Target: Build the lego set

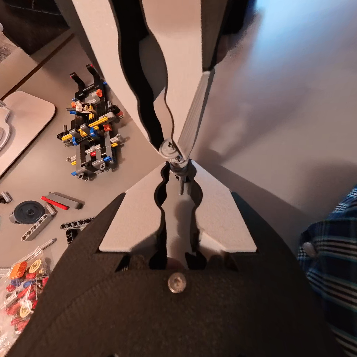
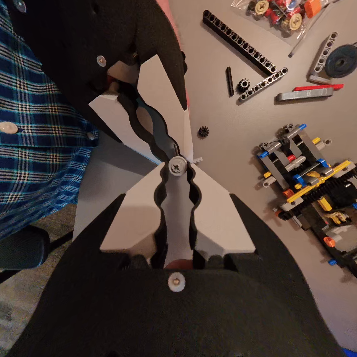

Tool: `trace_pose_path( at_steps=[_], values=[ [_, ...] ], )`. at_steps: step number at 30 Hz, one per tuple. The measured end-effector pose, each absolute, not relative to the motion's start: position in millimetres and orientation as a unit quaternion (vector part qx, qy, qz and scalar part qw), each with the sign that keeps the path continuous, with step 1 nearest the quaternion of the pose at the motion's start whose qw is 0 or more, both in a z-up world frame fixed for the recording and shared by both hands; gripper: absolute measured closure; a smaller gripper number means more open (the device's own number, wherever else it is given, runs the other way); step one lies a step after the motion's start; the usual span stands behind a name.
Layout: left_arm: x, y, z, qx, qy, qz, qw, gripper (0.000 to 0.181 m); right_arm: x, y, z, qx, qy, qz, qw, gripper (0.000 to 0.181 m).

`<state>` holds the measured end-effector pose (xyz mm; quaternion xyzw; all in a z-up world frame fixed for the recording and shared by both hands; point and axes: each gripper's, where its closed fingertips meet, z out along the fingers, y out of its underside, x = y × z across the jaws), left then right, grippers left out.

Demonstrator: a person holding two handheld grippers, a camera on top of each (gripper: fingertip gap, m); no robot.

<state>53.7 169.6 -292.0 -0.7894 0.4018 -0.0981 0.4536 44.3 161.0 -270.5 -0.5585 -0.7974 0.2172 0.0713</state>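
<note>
My two grippers meet tip to tip above the grey table. My left gripper (image 1: 178, 167) is shut on a short grey axle (image 1: 181, 188) that carries a bush. My right gripper (image 2: 176, 168) is shut on a round grey pulley disc (image 2: 177, 167) at the axle's end. The disc also shows in the left wrist view (image 1: 167, 150), held by the right gripper (image 1: 173, 149) coming from above. The left gripper (image 2: 178, 154) enters the right wrist view from the upper left. The part-built black, grey and yellow chassis (image 1: 92, 131) (image 2: 309, 183) lies on the table, apart from both grippers.
Loose parts lie on the table: a dark wheel (image 1: 29, 211) (image 2: 342, 60), a long black beam (image 2: 239, 42), grey beams (image 2: 262, 85), a red axle (image 2: 318, 87), two black gears (image 2: 203, 131), and a bag of parts (image 1: 21, 286) (image 2: 280, 13). A person's plaid shirt (image 2: 29, 116) is close. My two grippers' fingertips are within a few centimetres of each other. Left tips and right tips are each some 20 centimeters from the dark wheel (image 1: 29, 211). It turns up in the right wrist view (image 2: 342, 61) as well.
</note>
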Motion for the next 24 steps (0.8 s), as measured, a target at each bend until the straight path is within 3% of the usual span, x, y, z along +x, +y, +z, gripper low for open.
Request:
trace_pose_path(
  at_steps=[24],
  values=[
    [54.9, 169.2, -292.0, -0.784, 0.412, -0.097, 0.455, 0.165, 45.9, 160.8, -271.0, -0.572, -0.780, 0.239, 0.087, 0.165]
  ],
)
